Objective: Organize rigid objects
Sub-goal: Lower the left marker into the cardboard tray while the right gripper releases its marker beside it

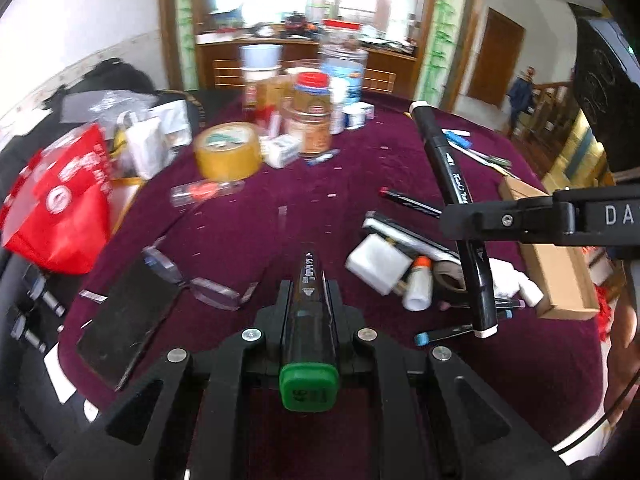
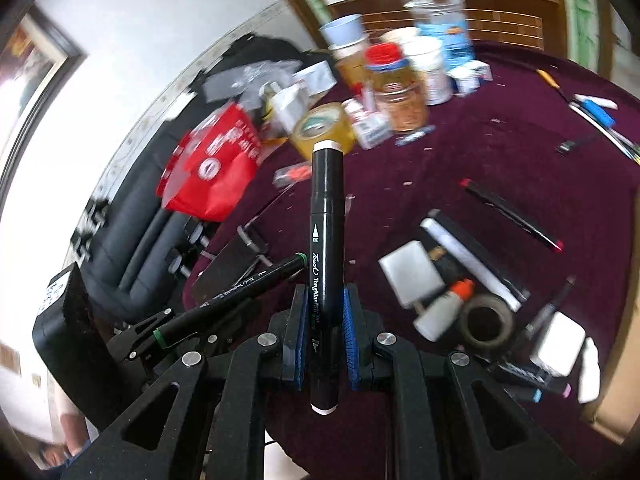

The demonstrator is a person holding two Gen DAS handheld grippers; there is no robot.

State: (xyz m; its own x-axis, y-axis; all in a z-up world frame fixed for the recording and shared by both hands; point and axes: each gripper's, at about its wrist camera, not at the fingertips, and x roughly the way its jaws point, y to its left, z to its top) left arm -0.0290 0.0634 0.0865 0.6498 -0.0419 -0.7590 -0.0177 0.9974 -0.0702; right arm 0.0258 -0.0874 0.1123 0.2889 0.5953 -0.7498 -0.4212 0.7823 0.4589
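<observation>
My left gripper (image 1: 310, 288) is shut on a black marker with a green cap (image 1: 309, 384), which points forward over the maroon tablecloth (image 1: 304, 200). To its right, my right gripper (image 1: 460, 220) is shut on a black marker with white caps (image 1: 452, 160), held tilted above a pile of small items. In the right wrist view the right gripper (image 2: 325, 304) clamps the white-capped marker (image 2: 326, 220) between blue pads. The left gripper (image 2: 160, 326) shows at lower left with the green marker (image 2: 240, 294).
Yellow tape roll (image 1: 228, 152), jars (image 1: 314, 120) and a red bag (image 1: 60, 208) crowd the far left. A white charger (image 1: 376, 264), glue bottle (image 1: 420, 284), loose markers (image 1: 412, 200) and a cardboard box (image 1: 560, 272) lie at right. A black slab (image 1: 128, 312) and glasses (image 1: 192, 284) lie near left.
</observation>
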